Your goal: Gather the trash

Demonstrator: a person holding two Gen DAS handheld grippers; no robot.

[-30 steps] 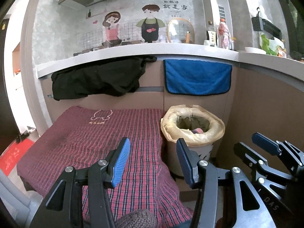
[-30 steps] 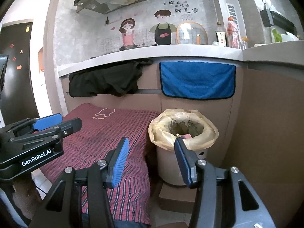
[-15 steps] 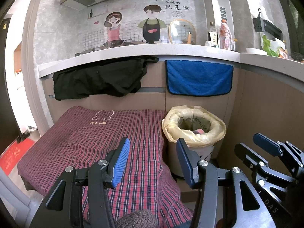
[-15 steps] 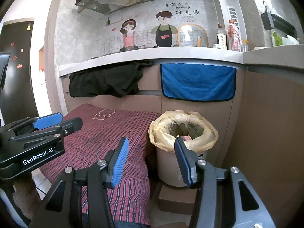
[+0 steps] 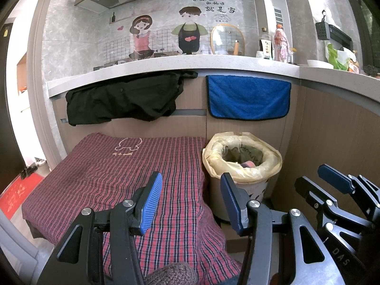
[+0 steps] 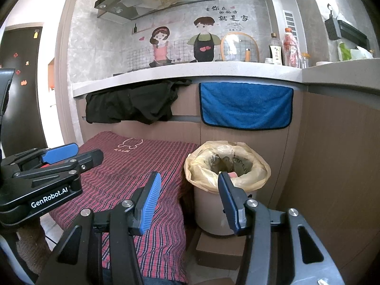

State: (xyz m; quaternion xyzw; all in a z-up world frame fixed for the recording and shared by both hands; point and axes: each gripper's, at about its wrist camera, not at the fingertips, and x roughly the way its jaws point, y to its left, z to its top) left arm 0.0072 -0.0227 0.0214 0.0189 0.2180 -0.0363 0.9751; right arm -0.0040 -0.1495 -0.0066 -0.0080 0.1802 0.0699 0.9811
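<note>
A white trash bin (image 5: 239, 186) lined with a yellowish bag (image 5: 270, 163) stands on the floor by the counter; something pink (image 5: 248, 165) lies inside. It also shows in the right wrist view (image 6: 209, 211). My left gripper (image 5: 191, 191) is open and empty, above the red plaid cloth (image 5: 114, 166) left of the bin. My right gripper (image 6: 187, 190) is open and empty, in front of the bin. Each gripper shows in the other's view: the right one (image 5: 332, 182) and the left one (image 6: 71, 154).
A black garment (image 5: 123, 99) and a blue towel (image 5: 247, 97) hang from the white countertop (image 5: 166, 65). Bottles (image 5: 280, 42) and a bowl (image 5: 318, 64) stand on the counter. A wooden cabinet wall (image 5: 337, 130) is on the right. The bin stands on a brown box (image 6: 218, 249).
Both views have shifted slightly, the scene sitting a little lower and farther. Both grippers stay open and empty.
</note>
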